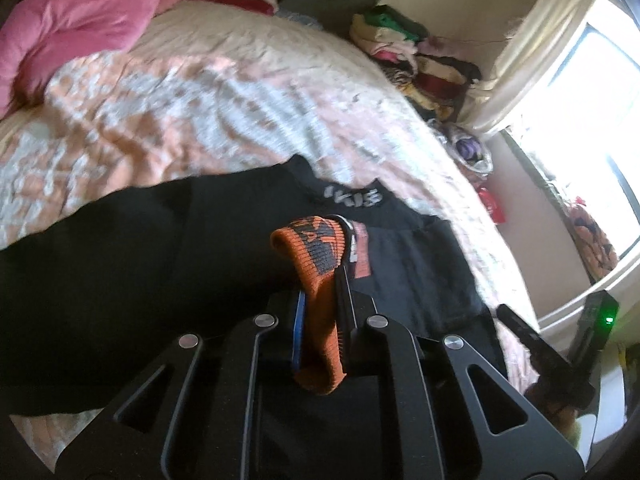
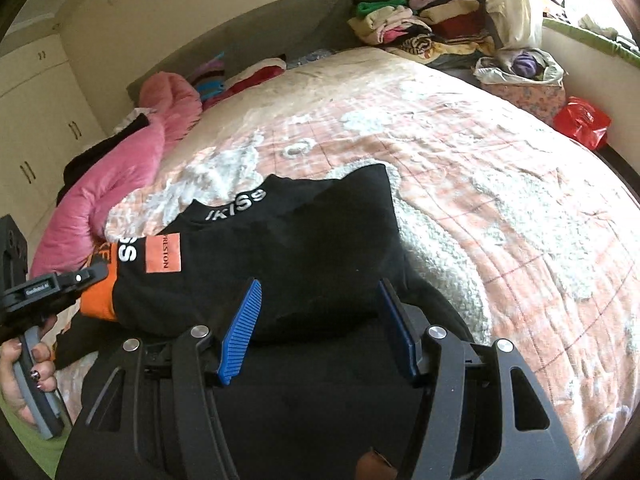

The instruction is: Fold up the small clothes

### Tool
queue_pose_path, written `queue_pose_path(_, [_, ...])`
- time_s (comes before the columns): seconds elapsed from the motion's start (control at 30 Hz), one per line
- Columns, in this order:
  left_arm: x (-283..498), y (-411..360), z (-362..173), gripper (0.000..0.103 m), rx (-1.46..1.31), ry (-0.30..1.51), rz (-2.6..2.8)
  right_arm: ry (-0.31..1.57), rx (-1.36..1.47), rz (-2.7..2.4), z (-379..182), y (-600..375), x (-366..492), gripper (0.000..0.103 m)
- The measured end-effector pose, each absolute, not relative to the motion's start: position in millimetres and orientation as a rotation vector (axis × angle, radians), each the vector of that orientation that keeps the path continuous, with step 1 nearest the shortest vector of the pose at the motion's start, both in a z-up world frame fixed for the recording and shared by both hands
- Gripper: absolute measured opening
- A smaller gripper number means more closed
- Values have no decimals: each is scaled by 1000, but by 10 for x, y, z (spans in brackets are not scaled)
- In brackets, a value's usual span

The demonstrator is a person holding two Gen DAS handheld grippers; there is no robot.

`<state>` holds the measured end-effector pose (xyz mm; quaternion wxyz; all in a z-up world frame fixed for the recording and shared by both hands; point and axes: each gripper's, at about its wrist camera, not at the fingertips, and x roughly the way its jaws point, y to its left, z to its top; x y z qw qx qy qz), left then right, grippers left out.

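A small black garment (image 1: 120,264) with white lettering and an orange patch lies on the bed; it also shows in the right wrist view (image 2: 304,248). My left gripper (image 1: 324,280) is shut on its orange ribbed cuff (image 1: 316,256), which hangs between the fingers. In the right wrist view the left gripper (image 2: 80,280) holds the orange cuff (image 2: 98,300) at the garment's left edge. My right gripper (image 2: 320,308) is open, its blue pads (image 2: 240,332) spread just above the near edge of the black garment, holding nothing.
The bed has a peach and white quilt (image 2: 480,184). A pink duvet (image 2: 132,168) lies at its left. A pile of folded clothes (image 2: 420,24) sits by the headboard, and a box with a bag (image 2: 520,76) and a red bag (image 2: 584,124) stand beside the bed. A window (image 1: 592,120) is on the right.
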<state>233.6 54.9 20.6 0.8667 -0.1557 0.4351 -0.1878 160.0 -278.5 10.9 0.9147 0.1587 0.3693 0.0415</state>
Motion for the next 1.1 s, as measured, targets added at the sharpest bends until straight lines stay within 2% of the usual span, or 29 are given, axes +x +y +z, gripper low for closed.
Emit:
queue_pose_path(0.3, [2311,676,52,7,-315,966,-360,786,294,78,51,-2691,1712,58])
queue_pose_path(0.43, [2304,735,58,7,-280,959,-300,803,266,91,56,-2613,1798,67])
queue_pose_path(0.7, [2199,712,163,8,-231,910,-300,843,235,127,-23,-2492,1975,68])
queue_pose_path(0.87, [2224,555,-97,17,-164,1016,-304,892,203,107,-107,-2451,2073,75])
queue_pose_path(0.93, [2265,571,-277,25,-167,1079,-290,931,203,78,-202,-2485,2103,75])
queue_pose_path(1.1, [2268,614,-340,26,-182,1082,-289,936,236,89,-286,-2525,2072,75])
